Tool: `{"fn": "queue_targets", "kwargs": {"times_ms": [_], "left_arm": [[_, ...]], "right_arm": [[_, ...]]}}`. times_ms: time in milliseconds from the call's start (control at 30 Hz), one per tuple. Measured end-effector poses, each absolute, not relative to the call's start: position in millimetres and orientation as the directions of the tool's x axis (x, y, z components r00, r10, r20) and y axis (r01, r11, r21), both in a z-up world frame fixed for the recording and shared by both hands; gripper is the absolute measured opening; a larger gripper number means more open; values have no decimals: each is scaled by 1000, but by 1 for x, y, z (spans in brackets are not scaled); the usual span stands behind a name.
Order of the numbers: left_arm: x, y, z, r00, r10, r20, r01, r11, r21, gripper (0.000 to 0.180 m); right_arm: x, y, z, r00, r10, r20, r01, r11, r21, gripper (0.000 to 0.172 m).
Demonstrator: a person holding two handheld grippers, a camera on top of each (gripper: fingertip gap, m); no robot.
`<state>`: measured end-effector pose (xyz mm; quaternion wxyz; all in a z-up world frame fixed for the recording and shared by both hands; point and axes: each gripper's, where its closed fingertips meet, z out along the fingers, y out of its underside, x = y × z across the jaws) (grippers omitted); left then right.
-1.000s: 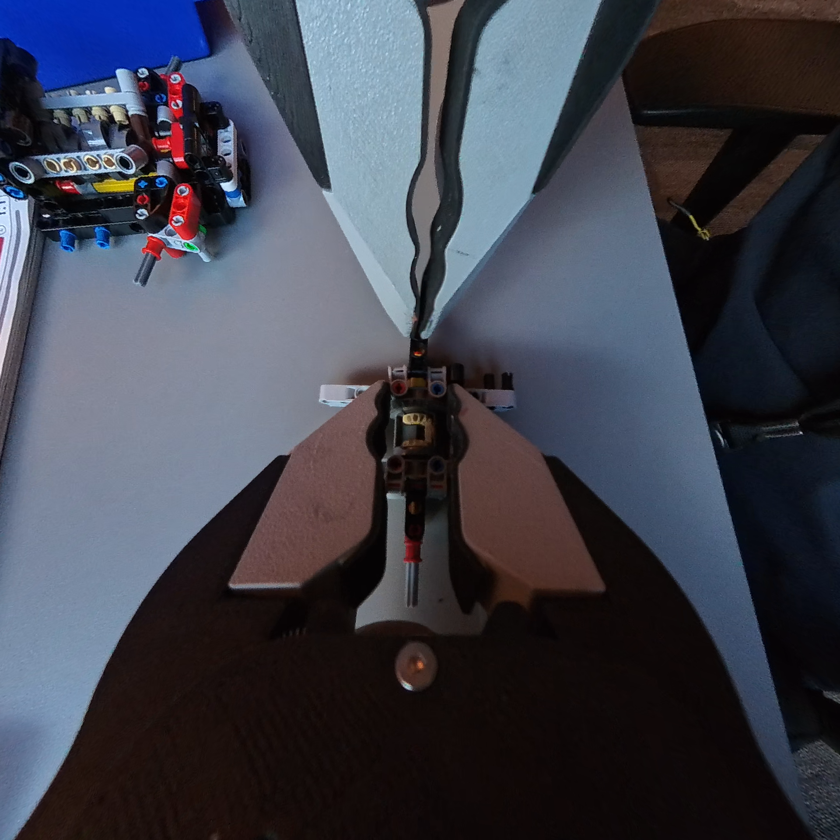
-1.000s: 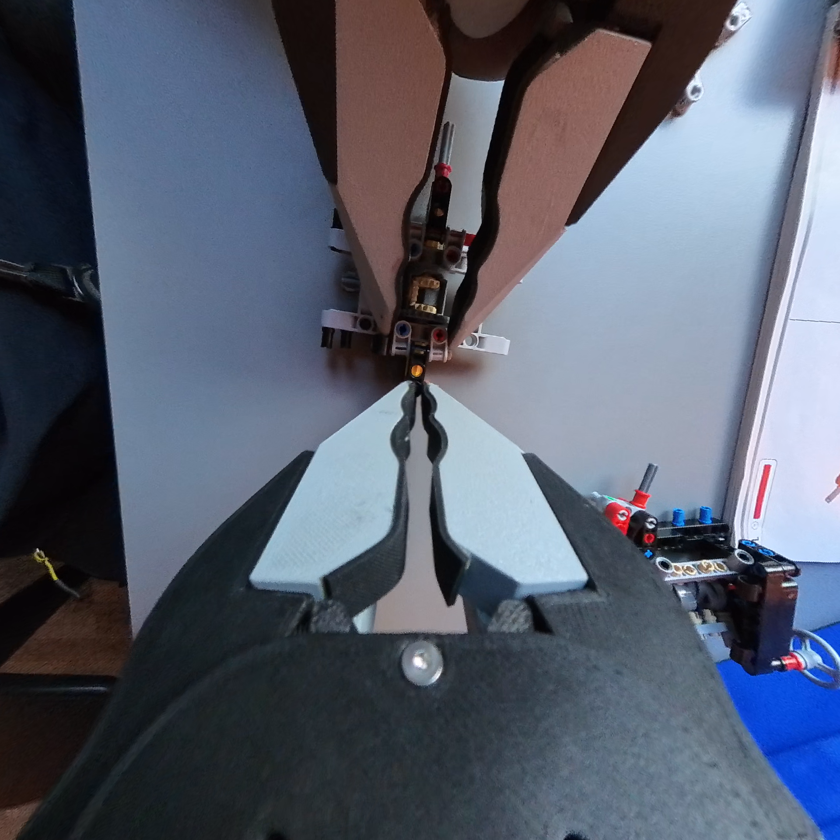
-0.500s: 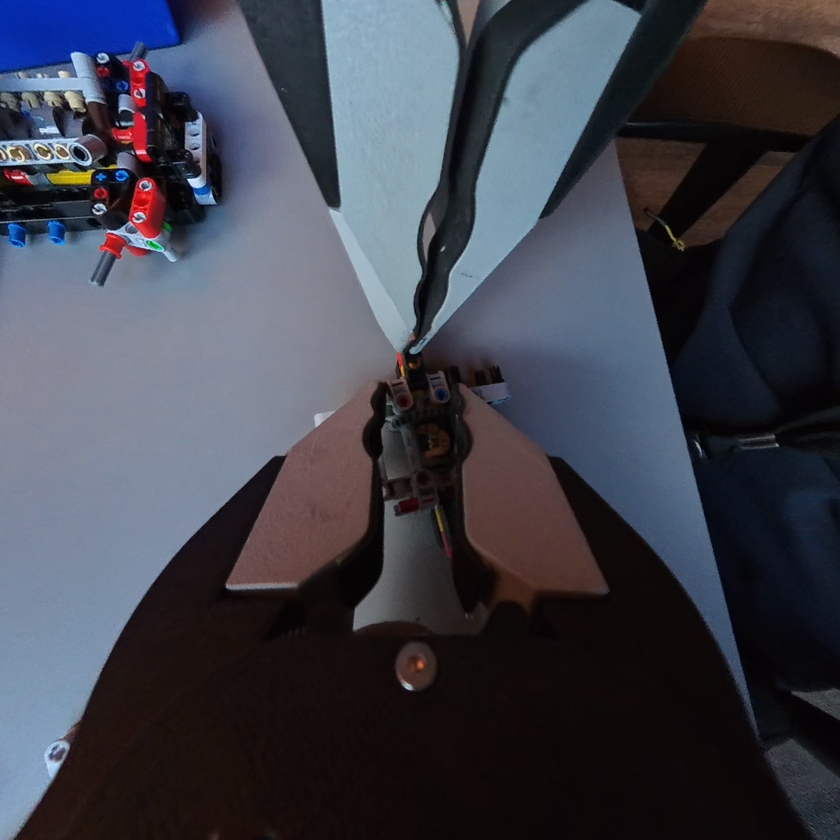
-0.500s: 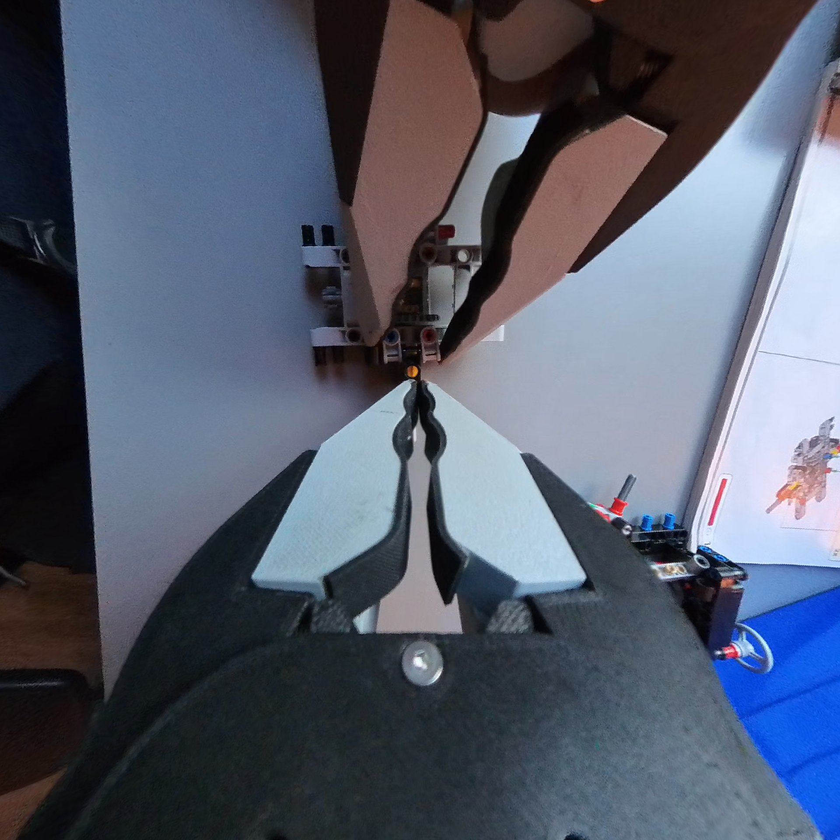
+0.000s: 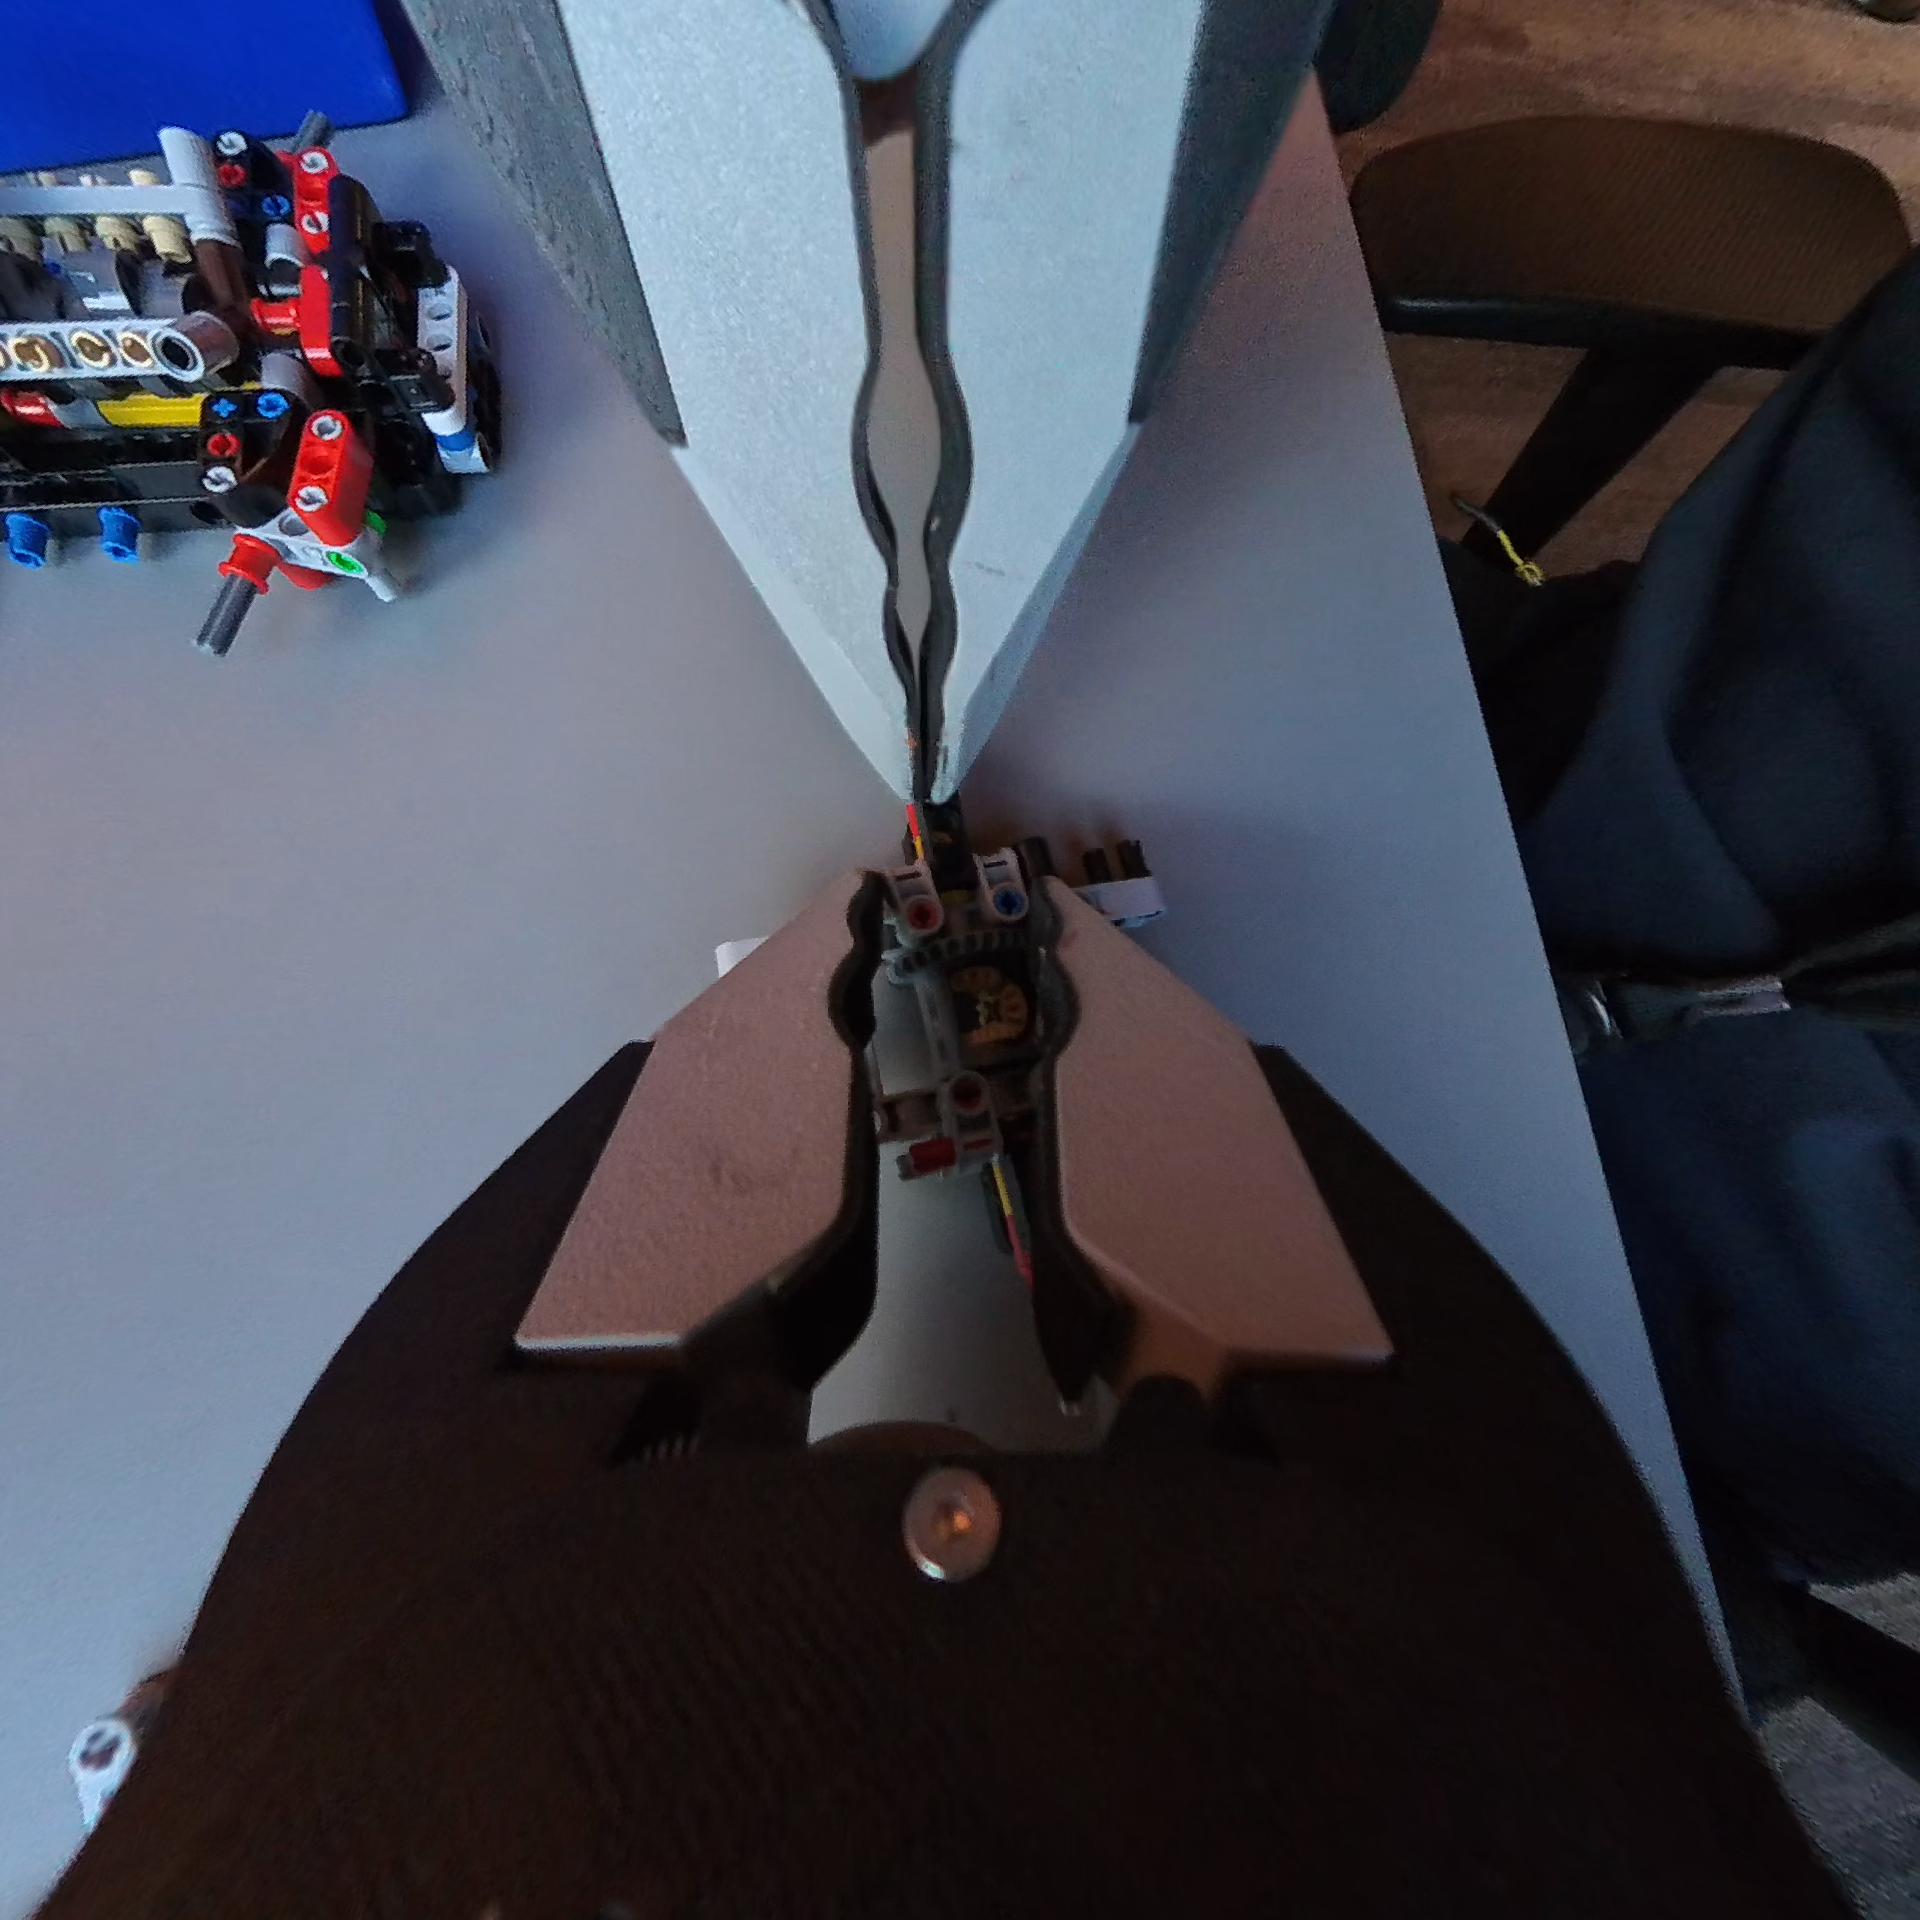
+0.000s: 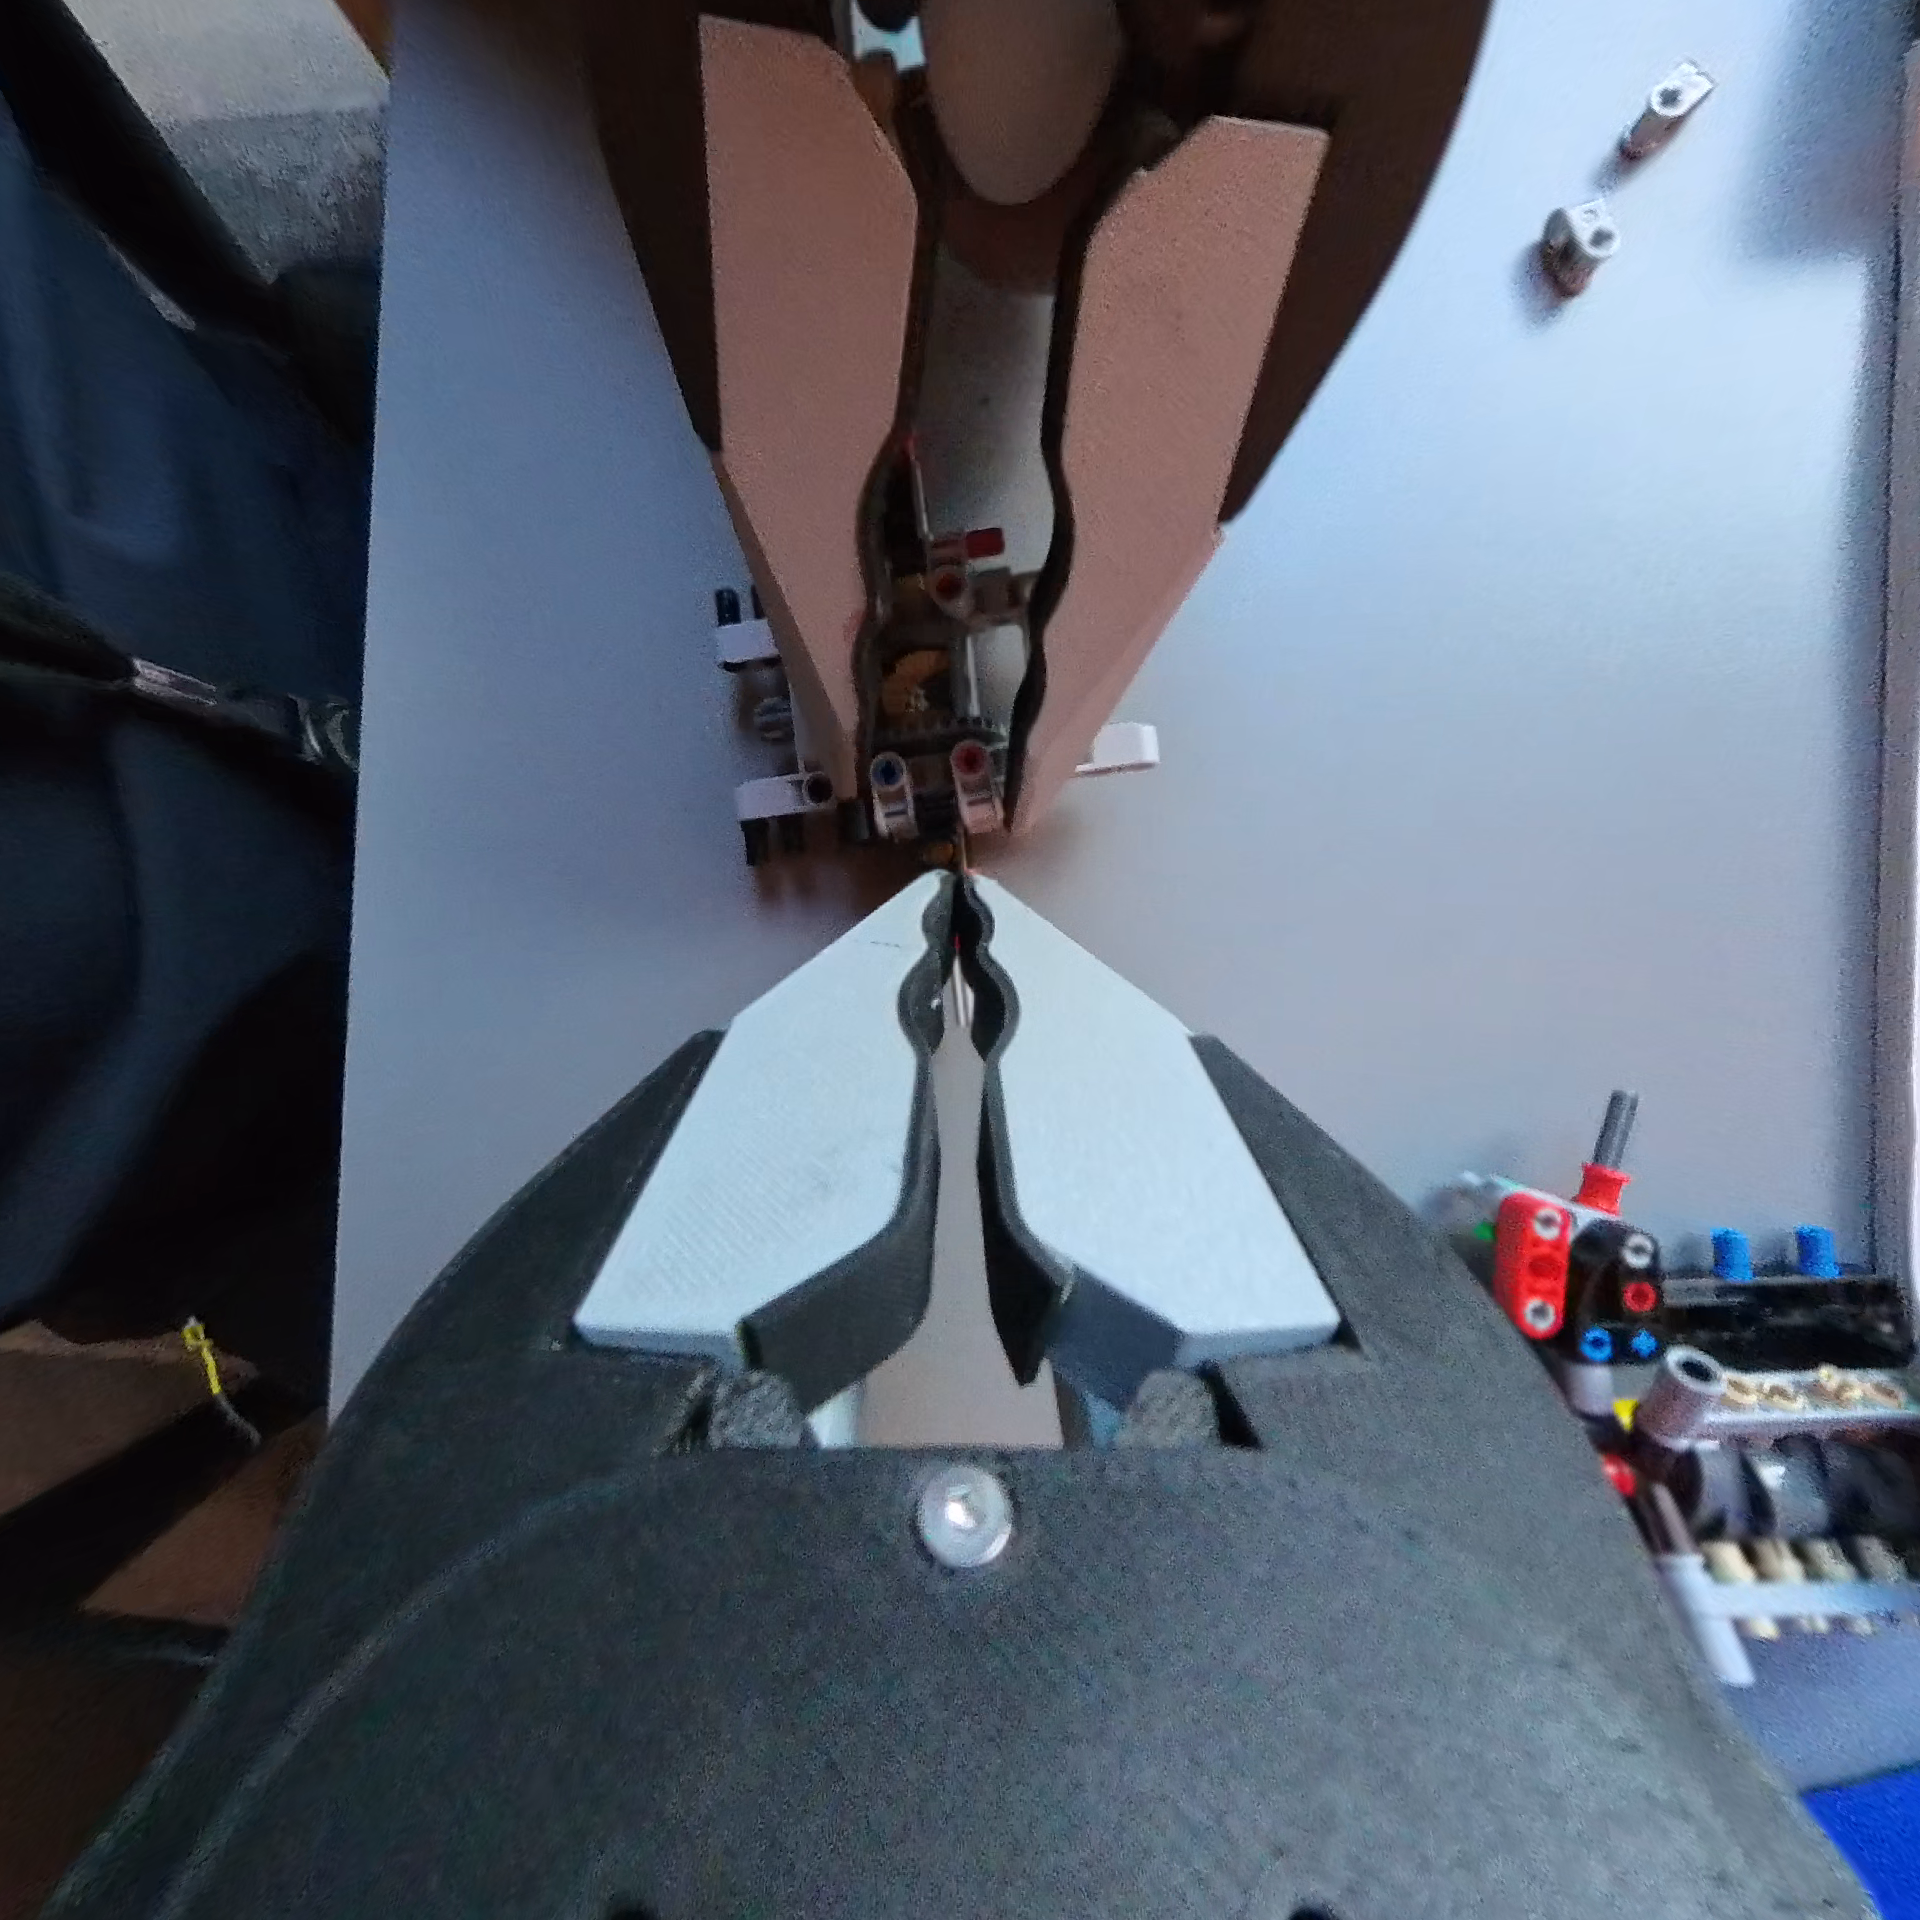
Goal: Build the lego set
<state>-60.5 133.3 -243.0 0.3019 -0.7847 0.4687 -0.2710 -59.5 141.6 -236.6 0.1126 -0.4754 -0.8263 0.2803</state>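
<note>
- In the left wrist view a large brick model (image 5: 239, 364), black, red and grey, stands at the far left of the bench (image 5: 416, 935), in front of a blue box (image 5: 197, 73); bare bench surface lies between it and the claws.
- The left claw (image 5: 961, 914), with tan fingers, is pinching a small grey gear assembly (image 5: 961, 997) at mid-bench, its pads pressed on both sides.
- A white beam frame (image 5: 1127, 894) lies just beside it, under the tips.
- The right claw (image 6: 956, 894), with pale grey fingers, faces it tip to tip, pressed together on a thin axle (image 6: 961, 997) that sticks out of the assembly.
- The bench's right edge (image 5: 1455, 727) runs close beside both claws; a chair (image 5: 1621, 270) and dark cloth (image 5: 1766, 831) lie beyond.
- In the right wrist view two small grey connectors (image 6: 1621, 166) lie apart on open bench.
</note>
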Motion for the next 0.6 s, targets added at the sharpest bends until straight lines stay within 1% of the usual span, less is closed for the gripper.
{"fn": "queue_targets", "kwargs": {"times_ms": [100, 167, 333, 433, 500, 567, 600], "left_arm": [[-60, 134, -243, 416, -899, 137, -575, -376, -727, 26], [-60, 134, -243, 416, -899, 138, -573, -377, -728, 26], [-60, 134, -243, 419, -897, 138, -574, -380, -725, 26], [-60, 134, -243, 422, -896, 139, -570, -381, -728, 26], [-59, 134, -243, 422, -896, 139, -569, -381, -729, 25], [-59, 134, -243, 423, -895, 140, -567, -382, -730, 25], [-59, 134, -243, 422, -896, 140, -568, -381, -730, 25]], "right_arm": [[-60, 152, -226, -475, 878, -60, 712, 344, -612, 0], [-60, 148, -214, -486, 870, -79, 692, 328, -643, 0], [-52, 143, -230, -555, 831, 35, 714, 498, -491, 0], [-58, 147, -229, -552, 824, 125, 698, 539, -472, 0], [-56, 148, -229, -540, 833, 117, 709, 526, -469, 0], [-57, 148, -228, -515, 852, 94, 726, 492, -481, 39], [-54, 148, -230, -506, 860, 67, 744, 474, -471, 41]]}}
